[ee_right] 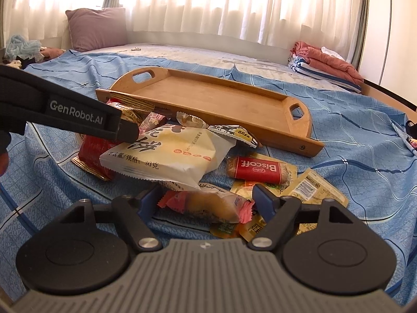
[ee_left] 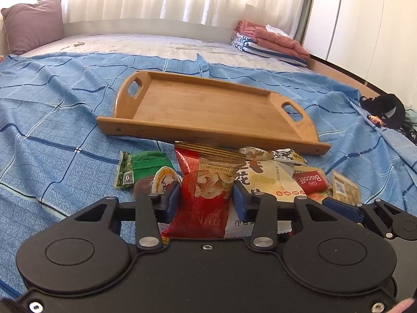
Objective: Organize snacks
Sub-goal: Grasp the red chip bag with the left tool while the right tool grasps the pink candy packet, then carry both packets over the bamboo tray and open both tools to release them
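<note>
A pile of snack packets lies on the blue sheet in front of an empty wooden tray point(ee_left: 208, 104) point(ee_right: 216, 91). My left gripper point(ee_left: 206, 195) has its blue pads against both sides of a red snack bag point(ee_left: 206, 182); that bag also shows in the right wrist view point(ee_right: 91, 148) under the left gripper's body. My right gripper point(ee_right: 206, 199) is open around a pink-ended wrapped pastry point(ee_right: 208, 203), pads apart from it. A white-yellow packet point(ee_right: 166, 154), a red Biscoff packet point(ee_right: 258, 169) point(ee_left: 310, 181) and a green packet point(ee_left: 138, 167) lie in the pile.
A small jelly cup point(ee_left: 159, 182) sits left of the red bag. Folded towels point(ee_left: 271, 41) lie at the bed's far right, a purple pillow point(ee_left: 31, 23) at the far left. A black item point(ee_left: 385, 109) lies at the right edge.
</note>
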Action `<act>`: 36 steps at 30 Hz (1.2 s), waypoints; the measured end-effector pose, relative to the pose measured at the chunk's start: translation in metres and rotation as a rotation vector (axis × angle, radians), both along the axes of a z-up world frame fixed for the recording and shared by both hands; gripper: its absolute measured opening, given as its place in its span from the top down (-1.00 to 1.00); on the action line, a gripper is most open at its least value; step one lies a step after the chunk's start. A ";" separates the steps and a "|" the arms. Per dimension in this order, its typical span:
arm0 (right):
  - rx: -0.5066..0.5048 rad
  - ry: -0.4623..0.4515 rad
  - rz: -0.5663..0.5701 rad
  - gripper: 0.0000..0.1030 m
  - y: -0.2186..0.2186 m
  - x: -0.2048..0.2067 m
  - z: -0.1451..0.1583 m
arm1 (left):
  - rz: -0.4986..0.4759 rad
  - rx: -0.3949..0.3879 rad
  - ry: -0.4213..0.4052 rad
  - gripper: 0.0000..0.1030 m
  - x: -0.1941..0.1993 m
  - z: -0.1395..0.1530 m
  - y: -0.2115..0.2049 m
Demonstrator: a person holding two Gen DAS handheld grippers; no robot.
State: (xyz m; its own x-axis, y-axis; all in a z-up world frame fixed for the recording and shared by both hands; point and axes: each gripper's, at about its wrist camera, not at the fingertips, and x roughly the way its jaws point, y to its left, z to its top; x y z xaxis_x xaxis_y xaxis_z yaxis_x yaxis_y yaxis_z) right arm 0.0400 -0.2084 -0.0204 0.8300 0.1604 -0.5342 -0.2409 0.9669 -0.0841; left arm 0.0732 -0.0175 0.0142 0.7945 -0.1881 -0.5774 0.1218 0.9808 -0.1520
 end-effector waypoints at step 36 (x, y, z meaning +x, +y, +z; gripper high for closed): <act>0.115 -0.017 -0.164 0.65 -0.036 -0.007 0.063 | 0.030 0.092 -0.069 0.25 -0.002 0.055 0.034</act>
